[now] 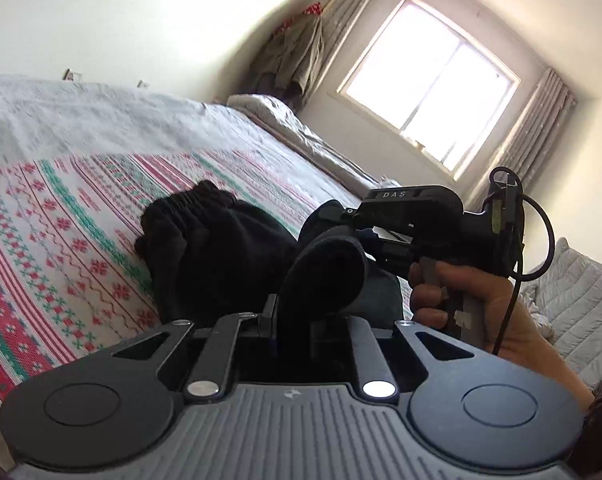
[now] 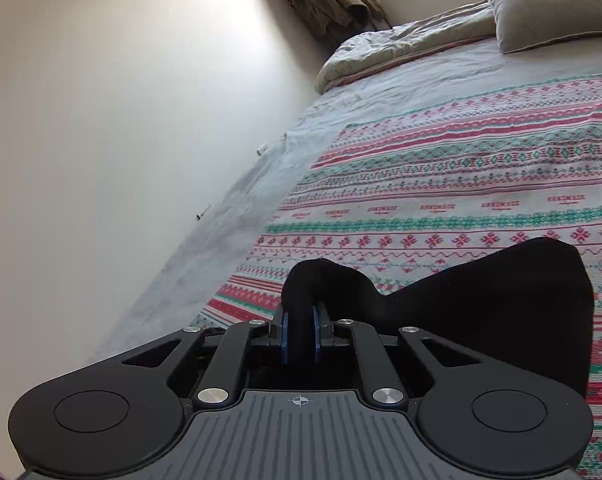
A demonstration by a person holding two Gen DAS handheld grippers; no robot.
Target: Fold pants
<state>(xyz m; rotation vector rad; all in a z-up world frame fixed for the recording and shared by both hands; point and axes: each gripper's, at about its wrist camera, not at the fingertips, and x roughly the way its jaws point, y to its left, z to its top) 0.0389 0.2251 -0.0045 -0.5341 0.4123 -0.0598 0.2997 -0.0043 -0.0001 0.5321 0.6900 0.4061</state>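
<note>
A home bedroom — a wide bed (image 2: 421,92) fills the middle of both views, covered by a patterned red-and-green blanket (image 2: 461,184). A pillow (image 2: 557,8) lies upper right; a curtained window (image 1: 433,84) and hanging clothes (image 1: 297,52) sit at the top.

right tool (image 2: 299,334) pinches a fold of black pants (image 2: 481,300), apparently lifted over the patterned blanket (image 2: 461,168).

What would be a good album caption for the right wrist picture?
Right gripper pinches a fold of black pants above a patterned bedspread.
</note>
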